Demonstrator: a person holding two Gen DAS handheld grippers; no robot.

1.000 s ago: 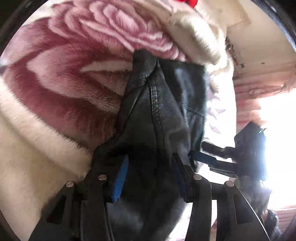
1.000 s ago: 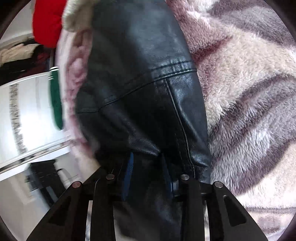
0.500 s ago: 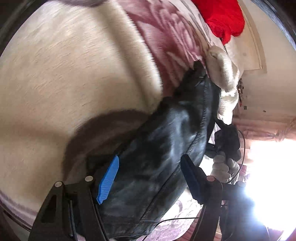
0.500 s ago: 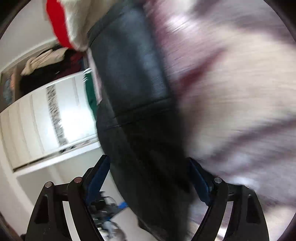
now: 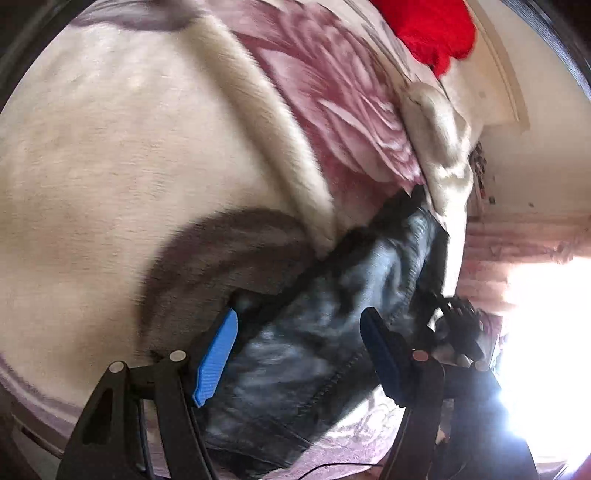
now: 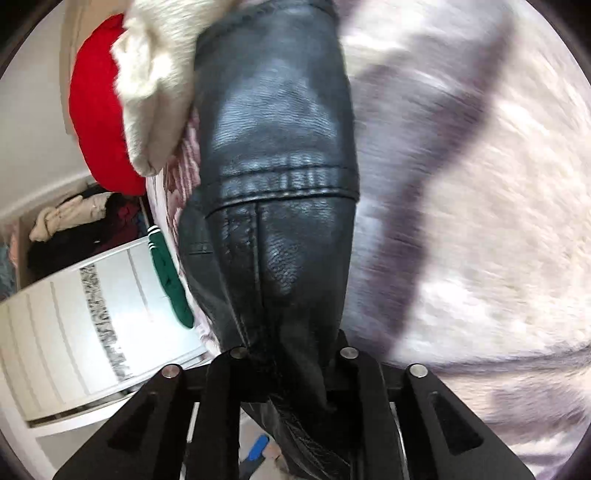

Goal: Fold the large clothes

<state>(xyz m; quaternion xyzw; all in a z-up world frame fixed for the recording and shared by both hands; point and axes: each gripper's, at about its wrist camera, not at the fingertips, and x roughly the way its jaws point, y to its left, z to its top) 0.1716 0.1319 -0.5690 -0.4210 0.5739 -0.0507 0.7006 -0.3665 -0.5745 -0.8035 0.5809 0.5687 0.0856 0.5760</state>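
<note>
- In our left wrist view, the plush blanket (image 5: 129, 166) fills the left side, cream with a grey-brown patch and, further right, a pink rose pattern.
- Our left gripper (image 5: 295, 347) hangs over the near end of the black leather garment (image 5: 332, 332); its blue-padded fingers (image 5: 216, 358) are spread, one on each side of the leather, and neither pad presses on it.
- The garment lies on the blanket and runs away from us, up and to the right, toward a cream fleece piece (image 5: 439, 144) that meets its far end.
- A red garment (image 5: 432, 29) lies at the top right, beyond the fleece.
- At the far right, against strong glare, we see the dark shape of our right gripper (image 5: 458, 325) at the garment's edge; details there are too washed out to read.
- In our right wrist view, a white wardrobe (image 6: 66, 332) with clothes piled above it stands at the left, and a green sleeve with white stripes (image 6: 168, 280) hangs near it.
- The red garment (image 6: 99, 122) and cream fleece piece (image 6: 151, 85) sit at the upper left, just beside the leather.
- The black leather garment (image 6: 277, 166) stretches up the middle, its stitched seam crossing it.
- Our right gripper (image 6: 291, 362) has just been closing, and its fingers pinch the bunched near end of the leather.
- The blurred blanket (image 6: 480, 221) fills the right.
</note>
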